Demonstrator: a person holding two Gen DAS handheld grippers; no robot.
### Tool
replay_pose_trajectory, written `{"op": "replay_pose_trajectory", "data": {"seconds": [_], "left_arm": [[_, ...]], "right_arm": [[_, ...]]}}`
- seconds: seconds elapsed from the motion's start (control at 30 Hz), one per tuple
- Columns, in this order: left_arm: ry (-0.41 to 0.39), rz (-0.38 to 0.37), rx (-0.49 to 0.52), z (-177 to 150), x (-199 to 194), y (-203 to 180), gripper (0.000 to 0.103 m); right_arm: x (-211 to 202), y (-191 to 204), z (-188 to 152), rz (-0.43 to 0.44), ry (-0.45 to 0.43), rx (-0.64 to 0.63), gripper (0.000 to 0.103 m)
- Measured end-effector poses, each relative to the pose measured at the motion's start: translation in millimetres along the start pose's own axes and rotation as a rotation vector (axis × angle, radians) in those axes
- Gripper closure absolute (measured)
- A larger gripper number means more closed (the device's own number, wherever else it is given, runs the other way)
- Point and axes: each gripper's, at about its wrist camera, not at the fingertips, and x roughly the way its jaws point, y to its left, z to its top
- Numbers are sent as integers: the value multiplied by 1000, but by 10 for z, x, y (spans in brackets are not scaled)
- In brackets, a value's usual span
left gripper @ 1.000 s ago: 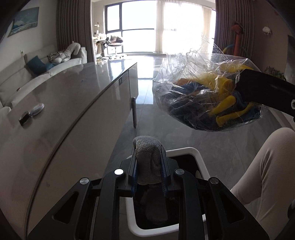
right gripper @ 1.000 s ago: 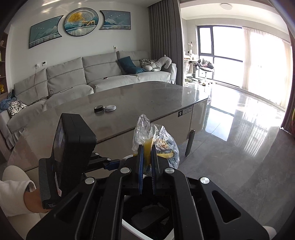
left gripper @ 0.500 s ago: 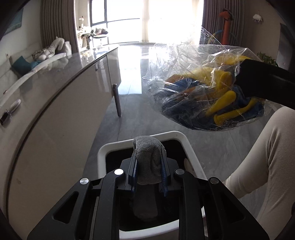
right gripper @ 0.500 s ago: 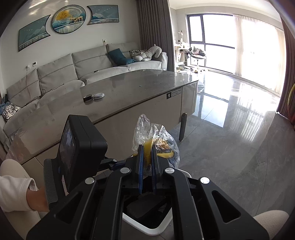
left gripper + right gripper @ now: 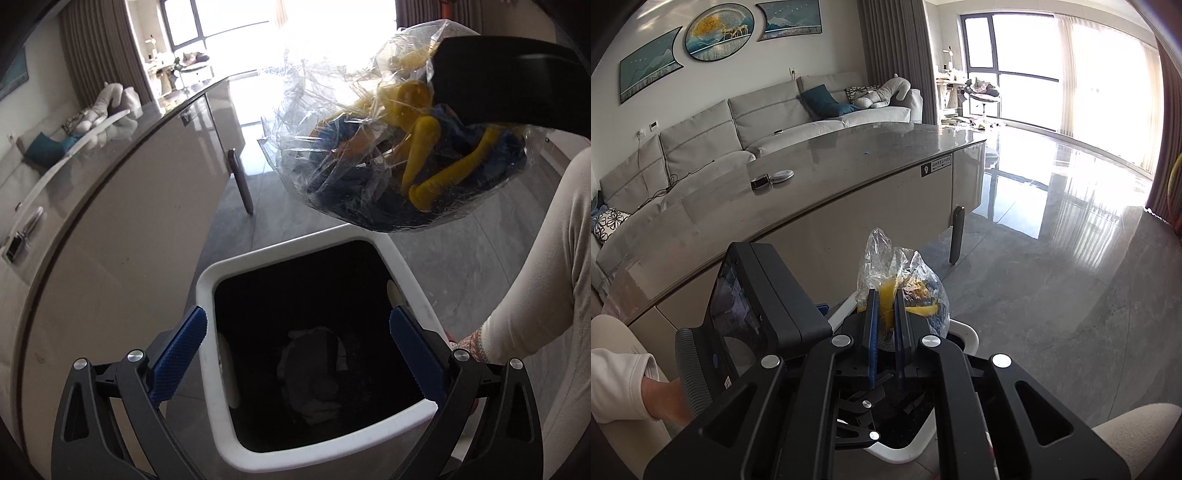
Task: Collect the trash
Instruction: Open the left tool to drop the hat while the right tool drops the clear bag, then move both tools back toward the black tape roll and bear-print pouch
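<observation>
Left wrist: left tool (image 5: 297,325) opening, empty, inside bin rim (image 5: 207,280); right tool (image 5: 885,325) clamps bag (image 5: 923,291).

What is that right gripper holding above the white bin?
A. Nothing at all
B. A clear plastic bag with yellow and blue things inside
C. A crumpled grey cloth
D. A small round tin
B: the right gripper is shut on the neck of a clear plastic bag with yellow and blue contents, hanging above the white bin; the grey cloth already lies inside the bin.
</observation>
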Motion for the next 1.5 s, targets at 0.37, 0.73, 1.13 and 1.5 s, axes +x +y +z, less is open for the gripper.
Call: {"op": "replay_pose_trajectory", "data": {"seconds": [0.37, 0.73, 1.13, 1.5], "left_arm": [[-67, 213, -120, 16, -276, 421, 5], [-165, 328, -329, 58, -594, 1022, 5], [-159, 245, -444, -20, -613, 1232, 5], [-188, 278, -446, -4, -733, 1317, 5]], "right_arm": [[77, -20, 24, 22, 10, 9, 94], [544, 118, -169, 71, 118, 7, 94], [910, 304, -432, -57, 177, -89, 4], [745, 386, -157, -56, 59, -138, 4]]}}
